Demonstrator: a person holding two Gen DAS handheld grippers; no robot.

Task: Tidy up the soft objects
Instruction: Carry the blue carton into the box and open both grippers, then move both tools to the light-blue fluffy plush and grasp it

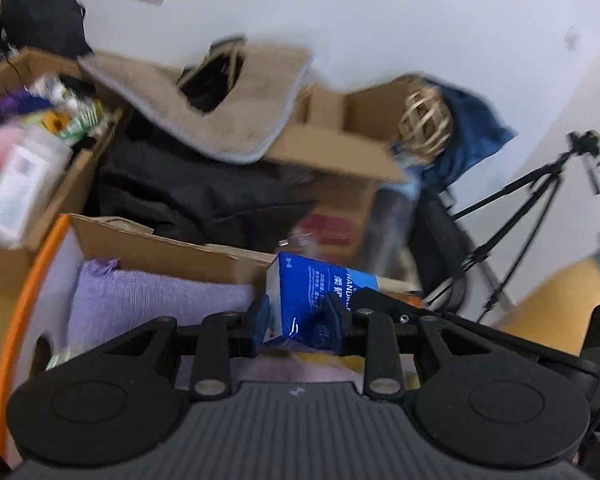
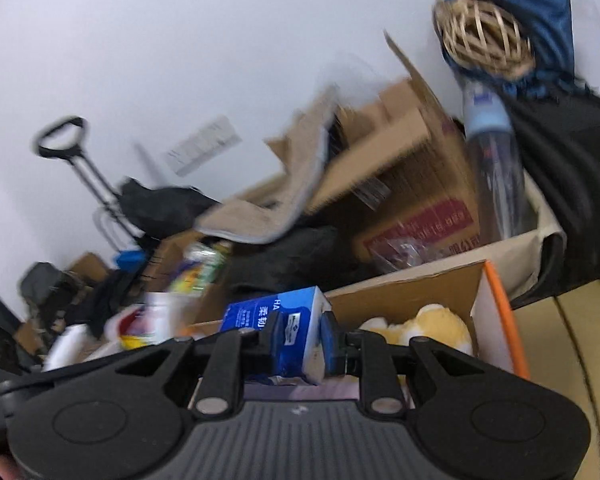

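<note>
A blue soft tissue pack (image 1: 300, 296) with white print is held up in the air, pinched from both ends. My left gripper (image 1: 300, 322) is shut on it, blue pads pressing its sides. The right wrist view shows the same pack (image 2: 290, 330) clamped in my right gripper (image 2: 300, 342). Below it stands a cardboard box with an orange edge (image 1: 24, 300). Inside lie a folded purple cloth (image 1: 140, 300) and a yellow plush toy (image 2: 432, 324). The scene is motion-blurred.
Behind the box are open cardboard cartons (image 1: 340, 152), a black garment (image 1: 188, 196), a beige mat (image 1: 228, 112), a wicker ball (image 1: 424, 120) on blue cloth, and a clear bottle (image 2: 496, 176). A tripod (image 1: 532, 208) stands at right and a trolley handle (image 2: 60, 136) at left.
</note>
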